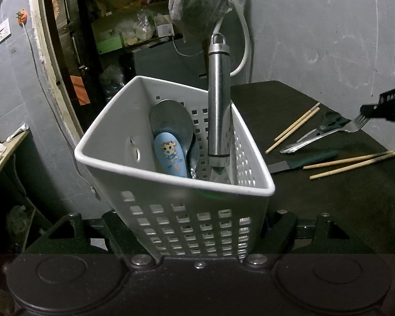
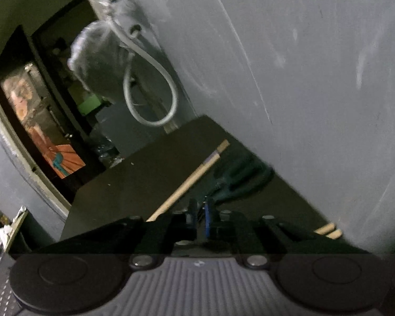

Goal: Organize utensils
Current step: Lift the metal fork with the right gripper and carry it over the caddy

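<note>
So the white caddy (image 1: pixel 171 163), pinched by the left gripper (image 1: pixel 194 226), already holds spoons and a steel-handled tool; right gripper (image 1: pixel 368 112) just clamped the fork (image 1: pixel 337 130) beside it, with chopsticks (image 1: pixel 350 163), scissors and a knife left

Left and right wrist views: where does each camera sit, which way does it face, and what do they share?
Left wrist: on the left claw, looking down at the white utensil basket it grips; the right claw holds a fork.
Right wrist: on the shut right claw, tilted, blurred, facing the table's far edge and grey wall.
Shared: black table, chopsticks, scissors, white hose.
</note>
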### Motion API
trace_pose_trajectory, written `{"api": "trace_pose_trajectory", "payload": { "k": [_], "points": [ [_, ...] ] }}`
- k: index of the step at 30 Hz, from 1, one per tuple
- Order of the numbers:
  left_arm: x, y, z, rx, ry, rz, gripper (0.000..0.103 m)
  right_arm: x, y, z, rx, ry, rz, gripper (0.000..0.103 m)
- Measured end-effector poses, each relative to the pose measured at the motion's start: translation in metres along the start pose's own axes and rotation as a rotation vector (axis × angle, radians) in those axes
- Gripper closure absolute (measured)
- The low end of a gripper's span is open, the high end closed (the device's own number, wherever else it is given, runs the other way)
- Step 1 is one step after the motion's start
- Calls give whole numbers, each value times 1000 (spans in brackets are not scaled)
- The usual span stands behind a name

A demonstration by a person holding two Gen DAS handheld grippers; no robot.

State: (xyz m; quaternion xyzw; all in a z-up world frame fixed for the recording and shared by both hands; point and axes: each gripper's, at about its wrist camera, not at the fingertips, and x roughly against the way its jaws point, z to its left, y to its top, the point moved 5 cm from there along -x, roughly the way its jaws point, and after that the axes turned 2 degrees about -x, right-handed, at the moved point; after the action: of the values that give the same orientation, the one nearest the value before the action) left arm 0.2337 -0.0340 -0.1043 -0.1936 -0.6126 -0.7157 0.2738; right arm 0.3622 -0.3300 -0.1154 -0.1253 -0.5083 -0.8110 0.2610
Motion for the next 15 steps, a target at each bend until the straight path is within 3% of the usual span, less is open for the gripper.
{"api": "trace_pose_trajectory", "payload": {
  "k": [10, 15],
  "points": [
    [8, -8, -5, 21, 20, -40, 24, 47, 23, 41, 255, 16, -55, 101],
    [11, -10, -6, 20, 21, -28, 24, 62, 20, 58, 319, 32, -71, 101]
  ]
}}
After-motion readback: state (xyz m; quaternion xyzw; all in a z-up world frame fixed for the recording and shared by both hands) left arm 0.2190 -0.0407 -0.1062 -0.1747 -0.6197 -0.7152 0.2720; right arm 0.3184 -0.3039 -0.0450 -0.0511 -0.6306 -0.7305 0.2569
